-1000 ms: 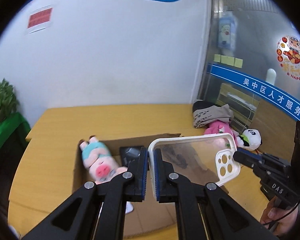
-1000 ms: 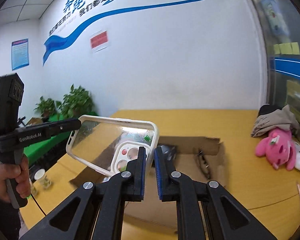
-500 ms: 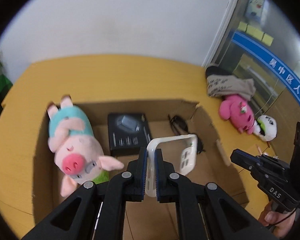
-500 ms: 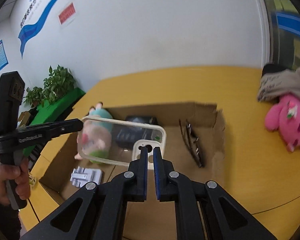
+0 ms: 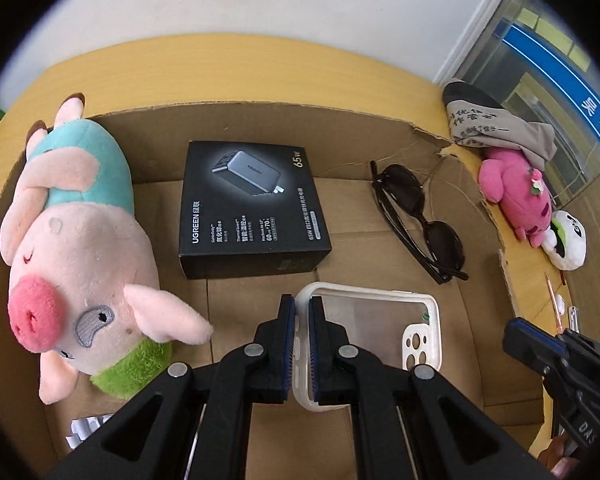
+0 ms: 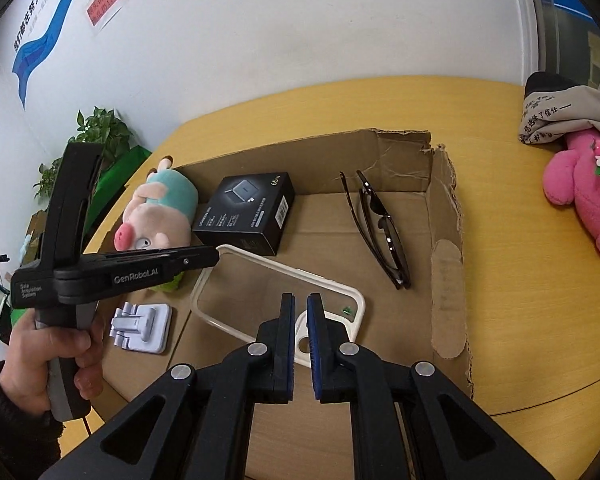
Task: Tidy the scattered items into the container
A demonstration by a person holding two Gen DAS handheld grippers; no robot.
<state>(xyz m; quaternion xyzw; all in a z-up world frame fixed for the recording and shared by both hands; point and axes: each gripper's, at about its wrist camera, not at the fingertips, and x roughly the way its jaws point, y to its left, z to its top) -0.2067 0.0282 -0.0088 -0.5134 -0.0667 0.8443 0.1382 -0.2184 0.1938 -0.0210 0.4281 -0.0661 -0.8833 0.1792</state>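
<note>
Phone case (image 5: 374,322) is clamped at opposite ends by left gripper (image 5: 302,344) and right gripper (image 6: 300,340), jaws narrow, low inside cardboard box (image 6: 446,216). Beyond: charger box (image 5: 252,208), sunglasses (image 5: 418,220), plush pig (image 5: 72,240).

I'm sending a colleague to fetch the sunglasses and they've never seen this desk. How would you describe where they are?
Find the open cardboard box on the yellow table. Inside it, toward the torn right-hand corner, lie the sunglasses, right of the black charger box. They are the only thin, dark-lensed, black-framed thing there, folded flat on the box floor.
</note>
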